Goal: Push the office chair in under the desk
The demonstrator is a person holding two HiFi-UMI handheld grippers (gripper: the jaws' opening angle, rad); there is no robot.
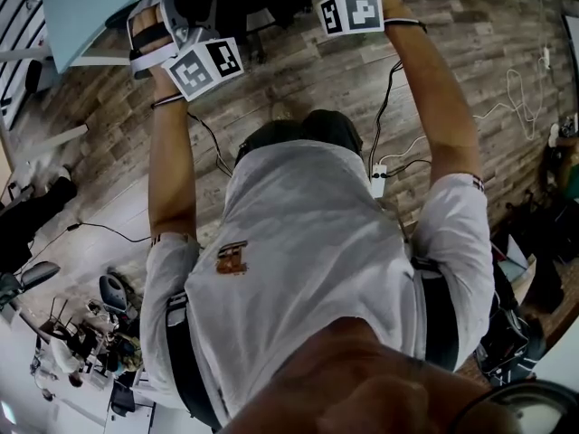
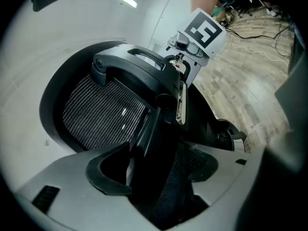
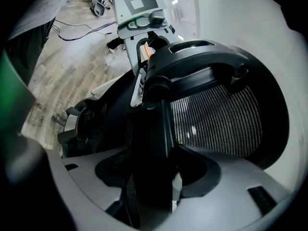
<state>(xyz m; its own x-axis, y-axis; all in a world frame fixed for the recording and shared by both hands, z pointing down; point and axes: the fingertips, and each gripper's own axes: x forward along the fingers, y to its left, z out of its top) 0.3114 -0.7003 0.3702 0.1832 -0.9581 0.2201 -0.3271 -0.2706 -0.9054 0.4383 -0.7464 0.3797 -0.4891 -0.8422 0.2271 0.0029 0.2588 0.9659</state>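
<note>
As the left gripper [image 2: 159, 166] clamps both jaws on the black upright of the chair [image 2: 144, 76] back, frame and a strip of mesh fill the whole gap between them. The right gripper [image 3: 151, 170] is closed the same way on the chair's dark frame from the opposite side, with nothing but frame and mesh between its jaws.

Each gripper shows high in the other's view, its marker cube [image 2: 204, 30] uppermost and its jaws lying along the black frame just under the curved top bar [image 3: 202, 57]. Beyond the jaws the mesh panel [image 3: 216, 119] of the back spreads away, to the left of the left gripper and to the right of the right one.

In the head view both grippers are held out at arm's length ahead of the person [image 1: 308, 242], and the chair is a dark mass just beyond and between them. The pale blue desk [image 1: 81, 7] lies to the left of the left gripper, its edge near the chair. How far the chair sits under it cannot be told from these views. Below the grippers a wood-plank floor [image 1: 298, 89] runs out on both sides.
</note>
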